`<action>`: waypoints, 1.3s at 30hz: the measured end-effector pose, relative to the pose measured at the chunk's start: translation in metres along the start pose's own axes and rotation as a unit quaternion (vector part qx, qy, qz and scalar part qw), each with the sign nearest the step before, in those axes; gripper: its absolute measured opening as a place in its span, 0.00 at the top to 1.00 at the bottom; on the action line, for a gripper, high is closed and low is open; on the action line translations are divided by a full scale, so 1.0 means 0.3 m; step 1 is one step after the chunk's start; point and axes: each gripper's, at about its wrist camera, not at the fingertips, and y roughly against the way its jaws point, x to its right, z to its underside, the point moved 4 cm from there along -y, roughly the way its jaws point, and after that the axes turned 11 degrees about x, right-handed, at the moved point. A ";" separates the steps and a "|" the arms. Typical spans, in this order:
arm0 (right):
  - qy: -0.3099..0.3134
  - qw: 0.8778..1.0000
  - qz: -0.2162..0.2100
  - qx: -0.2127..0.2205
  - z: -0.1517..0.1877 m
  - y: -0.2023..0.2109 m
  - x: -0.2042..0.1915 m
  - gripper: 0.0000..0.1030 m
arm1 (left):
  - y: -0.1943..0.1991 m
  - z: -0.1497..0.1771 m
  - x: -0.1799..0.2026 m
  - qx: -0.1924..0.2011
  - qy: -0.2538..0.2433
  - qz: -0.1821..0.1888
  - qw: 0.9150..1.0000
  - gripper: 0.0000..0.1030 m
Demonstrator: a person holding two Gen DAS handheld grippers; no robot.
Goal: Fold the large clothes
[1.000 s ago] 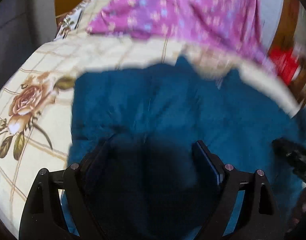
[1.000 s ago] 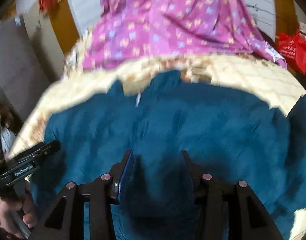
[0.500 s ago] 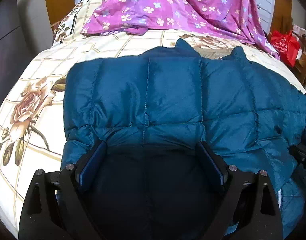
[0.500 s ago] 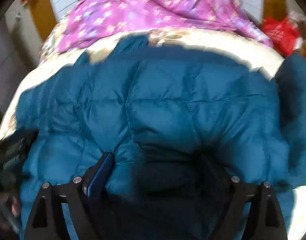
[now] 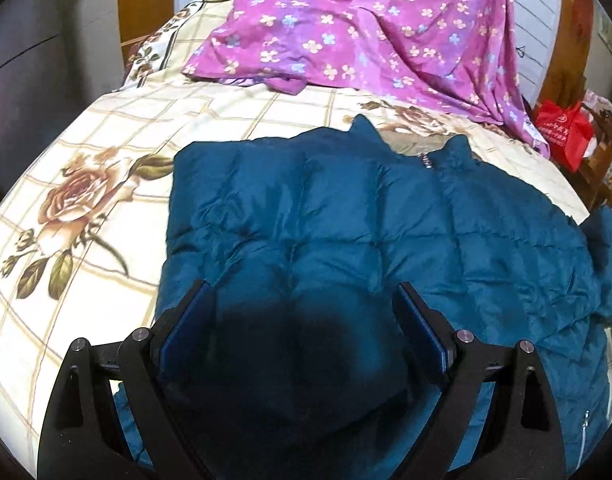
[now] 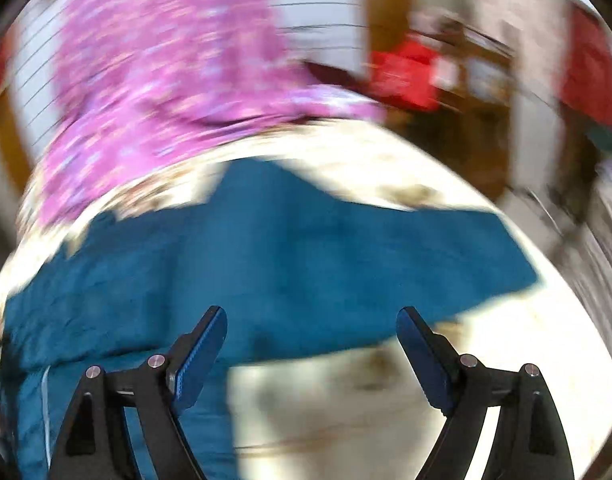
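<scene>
A teal quilted puffer jacket (image 5: 346, 220) lies spread flat on the bed, collar toward the far side, its left part folded over the body. My left gripper (image 5: 303, 296) hovers open over its near left part, nothing between the fingers. In the blurred right wrist view the same jacket (image 6: 265, 248) stretches a sleeve out to the right. My right gripper (image 6: 312, 322) stands open above the sleeve's lower edge and the bare bedsheet (image 6: 366, 400), holding nothing.
The bed carries a cream bedsheet (image 5: 85, 184) printed with roses. A purple flowered cloth (image 5: 366, 28) is heaped at the far side. A red bag (image 5: 562, 132) and wooden furniture stand past the bed's right edge.
My right gripper opened wide and swung fast to the right, from over the jacket's body to its right sleeve. My left gripper drew back slightly, still open.
</scene>
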 end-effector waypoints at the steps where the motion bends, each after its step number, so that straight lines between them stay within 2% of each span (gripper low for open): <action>1: -0.036 0.999 0.020 0.001 -0.012 -0.005 0.118 0.18 | -0.002 0.002 -0.002 -0.002 0.002 -0.001 1.000 0.12; 3: -0.098 0.994 0.036 -0.005 -0.028 -0.018 0.306 0.21 | -0.001 0.002 -0.008 0.000 0.005 -0.004 1.000 0.12; 5: -0.151 0.987 0.041 -0.018 -0.029 -0.048 0.456 0.30 | 0.002 -0.001 -0.014 0.005 0.002 -0.018 1.000 0.12; 9: -0.276 0.961 0.005 -0.037 0.012 -0.125 0.675 0.41 | 0.009 -0.005 -0.013 0.018 -0.008 -0.030 0.999 0.12; 12: -0.322 0.946 -0.010 -0.044 0.054 -0.172 0.724 0.42 | 0.009 -0.001 0.002 0.022 -0.021 -0.033 0.999 0.12; 16: -0.331 0.943 -0.028 -0.021 0.047 -0.218 0.742 0.45 | 0.006 0.009 0.027 0.022 -0.043 -0.035 0.998 0.12; 20: -0.362 0.931 -0.045 -0.007 0.032 -0.260 0.781 0.45 | 0.009 0.012 0.044 0.025 -0.055 -0.035 0.998 0.12; 23: -0.400 0.915 -0.049 0.010 0.030 -0.275 0.815 0.45 | 0.011 0.013 0.054 0.028 -0.062 -0.036 0.997 0.12; 27: -0.411 0.910 -0.051 0.014 0.008 -0.296 0.805 0.45 | 0.009 0.015 0.057 0.029 -0.066 -0.038 0.997 0.12; 31: -0.360 0.932 -0.047 0.008 -0.026 -0.331 0.753 0.46 | 0.007 0.014 0.054 0.030 -0.067 -0.040 0.997 0.12; 35: -0.348 0.937 -0.024 0.013 -0.040 -0.359 0.746 0.54 | 0.005 0.015 0.054 0.029 -0.067 -0.040 0.997 0.12; 38: -0.321 0.947 -0.004 0.006 -0.050 -0.382 0.745 0.72 | -0.004 0.018 0.052 0.024 -0.069 -0.041 0.997 0.12; 39: -0.306 0.952 0.006 0.000 -0.045 -0.389 0.748 0.86 | -0.003 0.018 0.052 0.024 -0.069 -0.041 0.997 0.12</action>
